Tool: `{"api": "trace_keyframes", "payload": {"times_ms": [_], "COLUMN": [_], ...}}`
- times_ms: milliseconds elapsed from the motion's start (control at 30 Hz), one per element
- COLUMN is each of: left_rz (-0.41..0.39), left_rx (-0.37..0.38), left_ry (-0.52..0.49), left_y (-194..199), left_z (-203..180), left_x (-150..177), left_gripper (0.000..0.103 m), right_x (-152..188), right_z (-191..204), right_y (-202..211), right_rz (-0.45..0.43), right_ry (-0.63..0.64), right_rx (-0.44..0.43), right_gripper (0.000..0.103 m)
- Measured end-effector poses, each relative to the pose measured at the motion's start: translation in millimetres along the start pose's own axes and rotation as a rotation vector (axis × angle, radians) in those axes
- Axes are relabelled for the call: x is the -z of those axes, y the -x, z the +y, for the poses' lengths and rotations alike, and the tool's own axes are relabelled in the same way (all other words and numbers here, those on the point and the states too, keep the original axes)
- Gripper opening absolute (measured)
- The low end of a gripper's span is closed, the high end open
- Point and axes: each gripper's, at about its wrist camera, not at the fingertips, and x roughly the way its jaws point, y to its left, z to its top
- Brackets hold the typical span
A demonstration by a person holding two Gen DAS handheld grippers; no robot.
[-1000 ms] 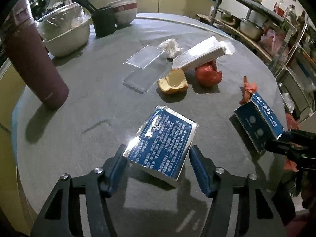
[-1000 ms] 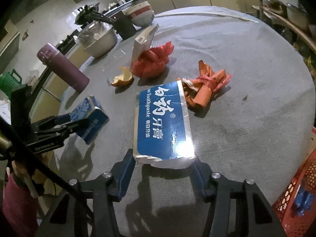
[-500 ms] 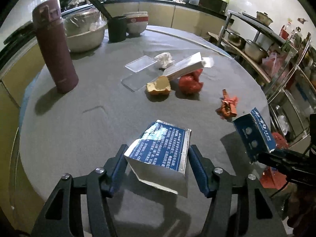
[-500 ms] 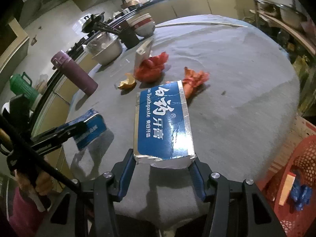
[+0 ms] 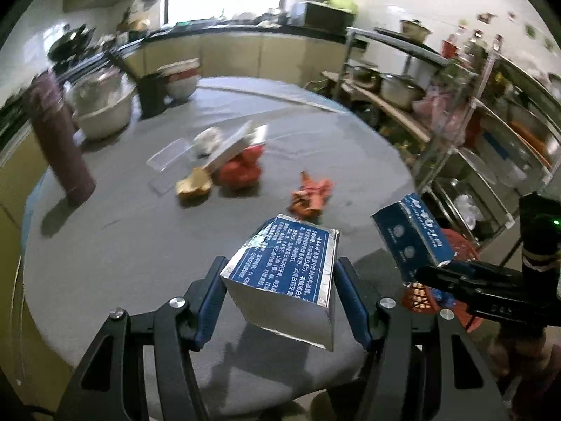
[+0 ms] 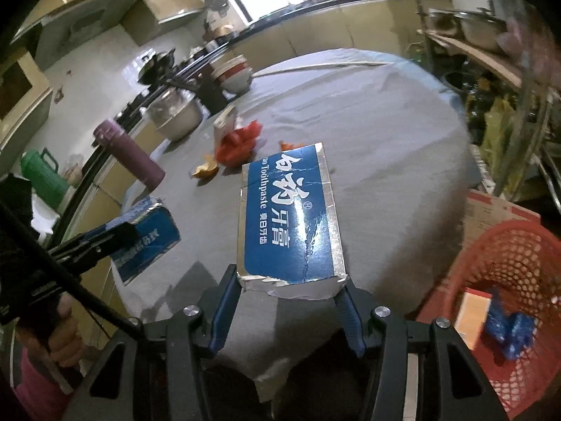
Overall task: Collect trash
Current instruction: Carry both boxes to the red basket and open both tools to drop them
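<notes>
My left gripper (image 5: 280, 273) is shut on a torn blue and silver toothpaste box piece (image 5: 287, 266), lifted above the near edge of the round grey table (image 5: 122, 245). My right gripper (image 6: 289, 280) is shut on a second blue toothpaste box piece (image 6: 291, 217), also held in the air. Each gripper shows in the other's view, the right one (image 5: 438, 273) at right and the left one (image 6: 105, 242) at left. On the table lie a red bag (image 5: 242, 168), an orange wrapper (image 5: 312, 196), a peel (image 5: 194, 186), a white carton (image 5: 235, 144) and a tissue (image 5: 208, 138).
A red mesh basket (image 6: 508, 280) with scraps inside stands on the floor to the right of the table, beside a cardboard box (image 6: 498, 210). A maroon flask (image 5: 59, 140), a steel bowl (image 5: 101, 105) and a black cup (image 5: 152, 93) stand at the table's far left. Metal shelves (image 5: 455, 105) line the right.
Both grippers have drawn back from the table and risen, each carrying its box piece. The table's trash now looks farther off, and the red basket has come into the right wrist view.
</notes>
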Motion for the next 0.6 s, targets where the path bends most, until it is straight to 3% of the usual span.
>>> {"api": "trace_keyframes", "payload": {"times_ms": [600], "left_rz": [0.081], "left_rx": [0.167], "left_ry": [-0.235], "left_y": [-34.3], "left_z": [-140.7], "left_x": [-18.3], "left_gripper": [0.063], "right_x": [32.9], "right_z": [-135.6], "right_y": [73.8], "right_rz": [-0.088], "right_ry": [-0.28], "right_rx": [0.129], "right_gripper": [0.056]}}
